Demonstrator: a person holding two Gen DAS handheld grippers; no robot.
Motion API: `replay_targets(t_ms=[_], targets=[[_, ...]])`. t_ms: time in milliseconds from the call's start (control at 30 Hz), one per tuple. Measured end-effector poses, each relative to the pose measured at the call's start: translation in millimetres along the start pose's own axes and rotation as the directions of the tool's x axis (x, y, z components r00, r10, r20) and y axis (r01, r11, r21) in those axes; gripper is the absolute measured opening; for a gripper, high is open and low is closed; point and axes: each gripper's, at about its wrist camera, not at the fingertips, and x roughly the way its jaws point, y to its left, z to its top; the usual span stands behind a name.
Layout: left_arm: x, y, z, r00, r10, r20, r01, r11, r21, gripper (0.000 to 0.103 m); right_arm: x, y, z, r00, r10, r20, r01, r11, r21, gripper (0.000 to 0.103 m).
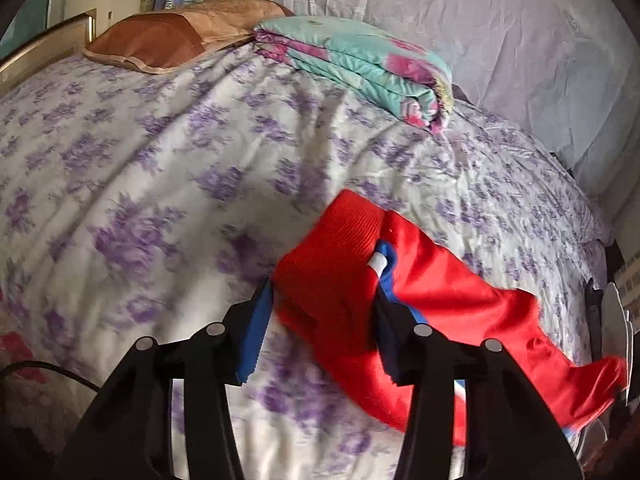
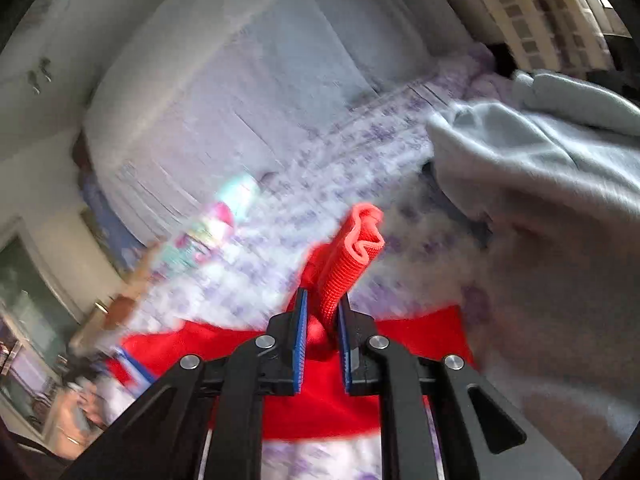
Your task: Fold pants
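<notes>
Red pants (image 1: 440, 300) with a blue and white side stripe (image 1: 386, 256) hang over a flowered bed sheet (image 1: 160, 160). My left gripper (image 1: 324, 292) holds a ribbed red hem (image 1: 344, 232) between its blue pads, and the rest of the cloth drapes off to the right. In the blurred right wrist view, my right gripper (image 2: 323, 296) is shut on another bunched ribbed hem (image 2: 348, 264) that sticks up past the fingertips. More of the red pants (image 2: 420, 340) spreads beneath that gripper.
A folded teal and pink blanket (image 1: 360, 64) and a brown pillow (image 1: 168, 36) lie at the far side of the bed. A pale blue-grey garment (image 2: 540, 184) is heaped on the right. A black cable (image 1: 52, 368) runs at the lower left.
</notes>
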Motion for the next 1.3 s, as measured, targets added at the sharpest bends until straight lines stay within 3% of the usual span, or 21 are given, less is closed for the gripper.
replay_targets(t_ms=[67, 167, 233, 300, 367, 467, 500, 533, 567, 600, 667, 733, 767, 867, 1033, 1067, 1133, 1167, 1200, 1267, 1300], targets=[[8.1, 3.3, -3.5, 0.999, 0.001, -0.032, 0.0, 1.0, 0.018, 0.057, 17.0, -23.0, -19.8, 0.991, -0.075, -0.113, 0.079, 0.996, 0.039, 0.015], [17.3, 2.1, -17.3, 0.997, 0.021, -0.071, -0.017, 0.998, 0.053, 0.068, 12.3, -20.7, -27.4, 0.993, -0.089, -0.083, 0.089, 0.996, 0.0, 0.017], [15.5, 0.5, -23.6, 0.995, 0.033, -0.091, -0.026, 0.997, 0.076, 0.079, 5.3, -18.6, -26.0, 0.99, -0.121, -0.078, 0.122, 0.993, 0.003, 0.026], [6.6, 1.6, -27.7, 0.994, 0.027, -0.105, -0.018, 0.996, 0.086, 0.08, -5.7, -15.9, -21.5, 0.983, -0.165, -0.074, 0.167, 0.986, 0.021, 0.041], [-12.7, 4.2, -31.2, 0.995, 0.033, -0.091, -0.026, 0.996, 0.083, 0.08, -31.8, -2.3, -15.4, 0.96, -0.281, 0.013, 0.281, 0.96, -0.011, 0.048], [-48.6, -15.3, -31.7, 1.0, 0.025, 0.005, -0.026, 0.985, 0.17, 0.081, -63.0, 38.4, 0.4, 0.944, -0.283, 0.17, 0.306, 0.943, -0.127, 0.05], [-54.5, -33.1, -32.1, 1.0, 0.014, 0.021, -0.019, 0.973, 0.231, 0.082, -64.0, 55.3, 8.2, 0.953, -0.237, 0.186, 0.268, 0.95, -0.16, 0.058], [-54.5, -47.8, -33.0, 1.0, -0.005, 0.018, 0.0, 0.962, 0.271, 0.083, -53.4, 80.1, 20.8, 0.984, -0.113, 0.139, 0.14, 0.969, -0.204, 0.06], [-51.2, -62.8, -34.6, 1.0, -0.03, 0.011, 0.025, 0.951, 0.309, 0.083, -38.1, 99.1, 29.5, 0.998, -0.002, 0.066, 0.017, 0.973, -0.228, 0.061], [-42.8, -80.6, -37.5, 0.999, -0.046, 0.003, 0.042, 0.937, 0.347, 0.083, -22.6, 114.7, 34.7, 0.997, 0.079, -0.006, -0.078, 0.968, -0.238, 0.061], [-19.7, -105.2, -43.9, 0.998, -0.058, -0.032, 0.066, 0.919, 0.39, 0.083, 30.3, 163.4, 41.6, 0.946, 0.256, -0.199, -0.299, 0.925, -0.234, 0.061], [20.6, -123.0, -56.1, 0.994, -0.013, -0.112, 0.06, 0.901, 0.43, 0.083, 88.9, 210.5, 40.6, 0.875, 0.332, -0.353, -0.426, 0.875, -0.232, 0.058], [30.4, -124.9, -60.7, 0.992, 0.003, -0.129, 0.054, 0.898, 0.437, 0.084, 114.6, 225.5, 38.6, 0.853, 0.332, -0.403, -0.444, 0.866, -0.228, 0.055], [40.8, -132.2, -80.8, 0.997, 0.046, -0.056, -0.012, 0.862, 0.507, 0.094, 195.3, 254.2, 31.3, 0.776, 0.295, -0.558, -0.459, 0.87, -0.179, 0.055], [37.9, -130.0, -81.9, 0.999, 0.007, -0.051, 0.019, 0.869, 0.495, 0.095, 267.6, 267.5, 7.1, 0.636, 0.262, -0.726, -0.474, 0.875, -0.099, 0.056], [37.1, -127.7, -80.7, 0.998, -0.008, -0.057, 0.035, 0.871, 0.49, 0.095, 274.4, 271.9, 2.4, 0.612, 0.266, -0.745, -0.487, 0.868, -0.091, 0.053], [37.3, -127.8, -79.9, 0.998, -0.017, -0.06, 0.045, 0.869, 0.492, 0.095, 276.3, 282.4, -8.5, 0.549, 0.273, -0.79, -0.532, 0.843, -0.078, 0.025], [37.5, -128.2, -80.4, 0.998, -0.017, -0.059, 0.044, 0.868, 0.495, 0.096, 277.6, 287.5, -12.4, 0.536, 0.276, -0.798, -0.549, 0.832, -0.081, 0.011], [38.1, -129.2, -80.8, 0.998, -0.017, -0.058, 0.044, 0.867, 0.497, 0.096, 278.8, 289.9, -13.0, 0.546, 0.282, -0.789, -0.557, 0.826, -0.09, 0.009], [39.8, -130.6, -79.8, 0.998, -0.025, -0.063, 0.053, 0.867, 0.496, 0.097, 279.0, 284.6, -5.8, 0.664, 0.243, -0.707, -0.496, 0.851, -0.173, 0.007], [40.5, -131.6, -77.5, 0.996, -0.052, -0.072, 0.081, 0.867, 0.491, 0.097, 281.3, 279.9, -2.8, 0.697, 0.228, -0.679, -0.461, 0.869, -0.181, 0.007]])
